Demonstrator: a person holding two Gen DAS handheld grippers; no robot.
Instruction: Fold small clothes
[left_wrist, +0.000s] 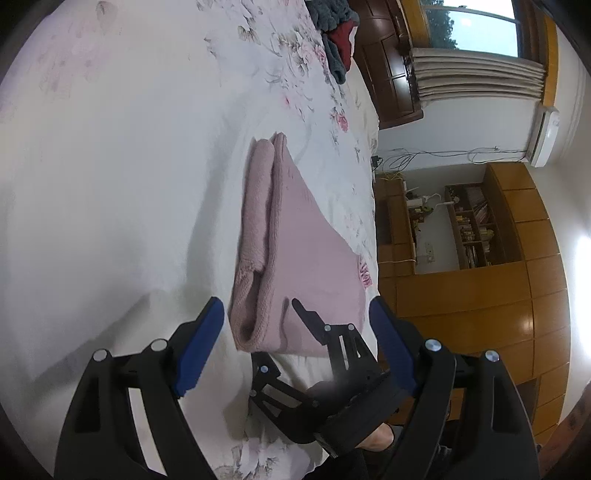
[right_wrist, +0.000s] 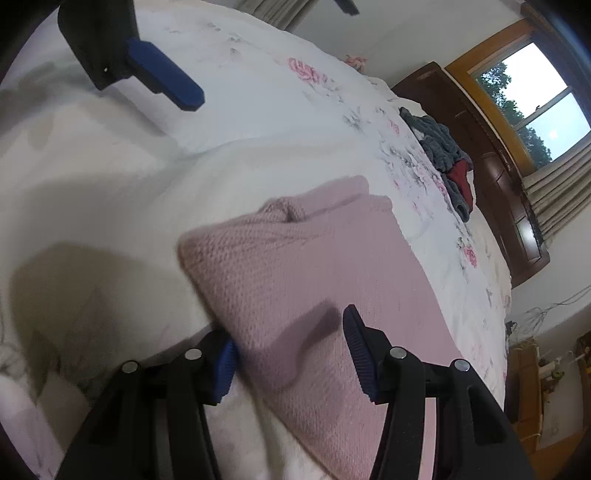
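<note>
A pink knitted garment lies folded on the white floral bed sheet, with a rolled sleeve along its left side. My left gripper hovers open just in front of the garment's near edge, nothing between its blue pads. My right gripper is open and straddles a corner of the garment: one pad is partly tucked under the edge, the other rests above the fabric. In the left wrist view, the right gripper reaches onto the garment's near edge from below.
A heap of grey and red clothes lies near the bed's far edge. A dark wooden cabinet, a curtained window and wooden shelving stand beyond the bed. One left gripper pad hangs above the sheet.
</note>
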